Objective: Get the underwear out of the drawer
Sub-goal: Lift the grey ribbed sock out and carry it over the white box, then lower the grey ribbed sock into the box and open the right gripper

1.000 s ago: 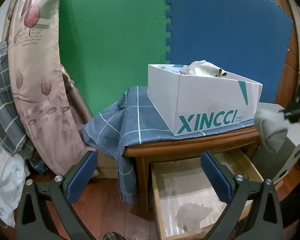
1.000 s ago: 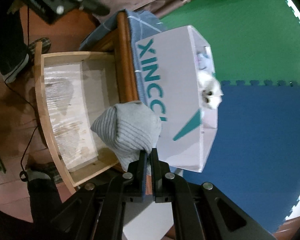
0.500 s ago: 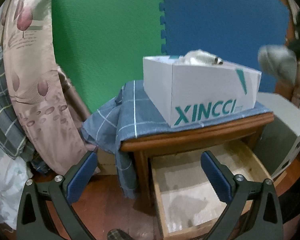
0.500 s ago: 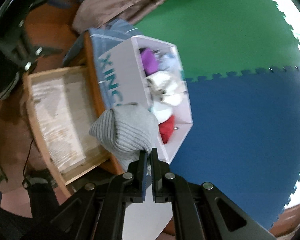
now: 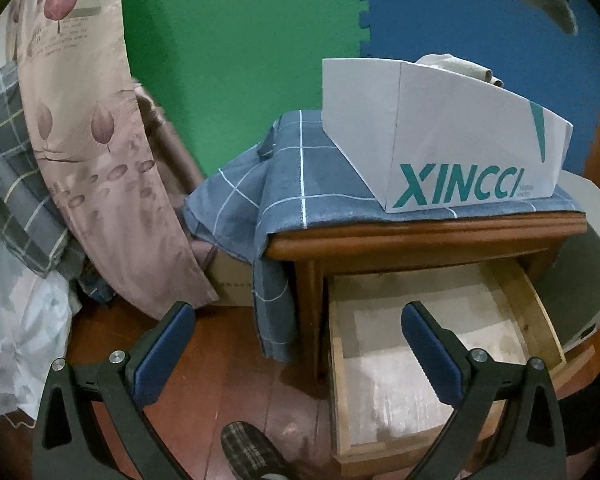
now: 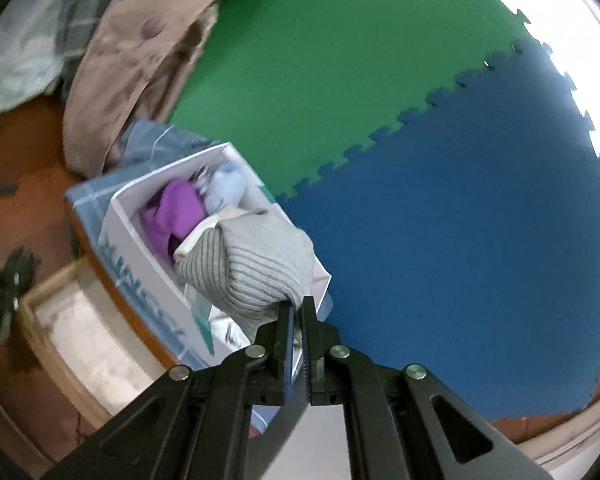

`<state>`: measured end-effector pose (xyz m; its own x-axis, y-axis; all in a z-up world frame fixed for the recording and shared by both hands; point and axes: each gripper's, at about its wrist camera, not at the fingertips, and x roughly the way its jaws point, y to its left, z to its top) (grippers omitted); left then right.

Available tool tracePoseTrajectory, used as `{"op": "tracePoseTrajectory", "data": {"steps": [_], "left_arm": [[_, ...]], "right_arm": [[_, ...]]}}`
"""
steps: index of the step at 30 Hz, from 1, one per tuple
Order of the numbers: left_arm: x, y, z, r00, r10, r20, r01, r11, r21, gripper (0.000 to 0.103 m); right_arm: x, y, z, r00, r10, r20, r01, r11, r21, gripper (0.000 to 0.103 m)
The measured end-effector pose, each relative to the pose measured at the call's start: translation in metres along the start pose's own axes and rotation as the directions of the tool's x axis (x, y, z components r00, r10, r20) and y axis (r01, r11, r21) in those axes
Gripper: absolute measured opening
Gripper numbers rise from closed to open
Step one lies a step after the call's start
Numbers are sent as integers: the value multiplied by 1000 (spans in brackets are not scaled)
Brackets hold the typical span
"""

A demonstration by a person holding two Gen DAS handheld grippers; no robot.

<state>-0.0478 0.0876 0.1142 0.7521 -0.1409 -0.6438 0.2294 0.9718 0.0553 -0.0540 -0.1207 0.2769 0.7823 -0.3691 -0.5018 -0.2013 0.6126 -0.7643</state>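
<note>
Now carrying the grey underwear (image 6: 256, 268), pinched at its lower fold between the nearly pressed-together jaws of the right gripper (image 6: 296, 308), high above the white box (image 6: 140, 248) on the cloth-covered nightstand (image 5: 424, 236). Seen also in the left wrist view, up at the top right, hanging in front of the blue mat (image 5: 460, 8). Drawer (image 5: 540, 312) below pulled out and showing only its pale lining, so probably nothing more to fetch there.

For this step, best to keep the pinch firm until the bundle hangs directly over the open box, not over its edge. Box already holding purple (image 6: 176, 212), light blue and cream pieces, so good to aim at the free near end. Then lower slowly, letting the bundle touch the other clothes before loosening the jaws; otherwise likely to roll off the pile and fall to the floor. Better not to swing, since the soft roll could slip from so small a bite.

Left gripper (image 5: 296, 344) with jaws spread wide, holding nothing, waiting low in front of the drawer.
</note>
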Motion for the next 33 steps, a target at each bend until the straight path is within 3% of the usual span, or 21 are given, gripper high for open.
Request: {"op": "tracePoseTrajectory", "data": {"steps": [5,9,14,20,33], "left_arm": [[-10,-7,18,1000,-11,9,11,999,-50,102],[-42,-19,57,994,-9,107,11,1000,-24,102],[-56,-44,96,993,-30,113,29,1000,12,102],[-71,-67,120,993,-40,112,39,999,9,102],[-80,-104,156,991,-1,135,-13,995,100,102]], "right_arm": [[7,-13,17,999,33,18,-35,992,120,3],[16,-20,26,998,53,41,-60,977,207,3],[28,-29,31,996,75,55,-88,951,296,3],[42,-49,15,990,125,66,-141,887,440,3],[77,-45,-8,977,187,101,-211,798,564,3]]}}
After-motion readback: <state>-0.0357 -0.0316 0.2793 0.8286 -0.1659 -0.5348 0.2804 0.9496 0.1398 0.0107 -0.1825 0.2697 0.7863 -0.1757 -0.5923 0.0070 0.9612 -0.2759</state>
